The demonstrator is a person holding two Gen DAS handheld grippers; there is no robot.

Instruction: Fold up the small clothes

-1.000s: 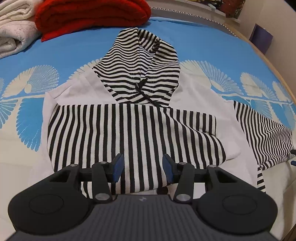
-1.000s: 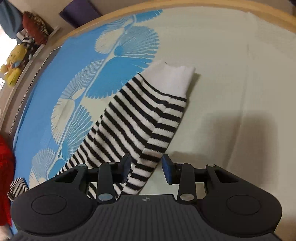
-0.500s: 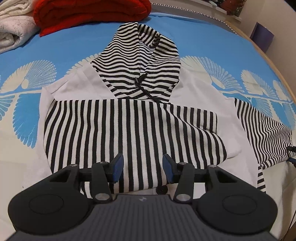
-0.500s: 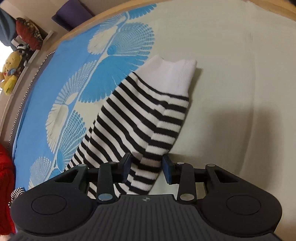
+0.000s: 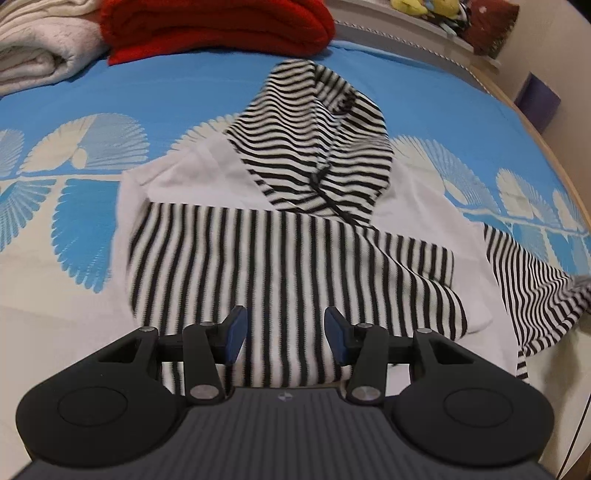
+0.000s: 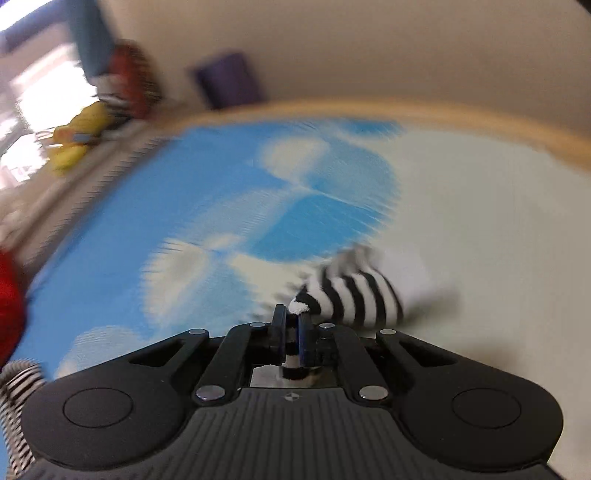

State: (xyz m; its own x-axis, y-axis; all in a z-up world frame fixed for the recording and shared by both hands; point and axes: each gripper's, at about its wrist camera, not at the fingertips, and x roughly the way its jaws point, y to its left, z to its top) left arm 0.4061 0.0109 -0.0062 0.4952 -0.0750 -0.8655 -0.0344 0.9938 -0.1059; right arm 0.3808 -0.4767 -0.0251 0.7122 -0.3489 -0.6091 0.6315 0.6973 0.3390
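Right gripper [image 6: 291, 334]: jaws clamped on bunched, ribbed striped sleeve [image 6: 347, 295].
Left gripper [image 5: 283, 334]: jaws parted, nothing gripped; soft knit hoodie [image 5: 288, 258] ahead.

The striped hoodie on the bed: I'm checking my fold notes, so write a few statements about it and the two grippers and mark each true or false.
1. The right gripper is shut on the striped sleeve. True.
2. The left gripper is clamped on the hoodie's hem. False: its jaws stand open above the striped hoodie, with no cloth pinched.
3. The hood lies at the far end of the garment, toward the red blanket. True.
4. The sleeve lies flat on the bed. False: the left wrist view shows it lifted and bunched at the right edge.
5. The bedspread is plain white. False: it is blue and cream, with a fan pattern.
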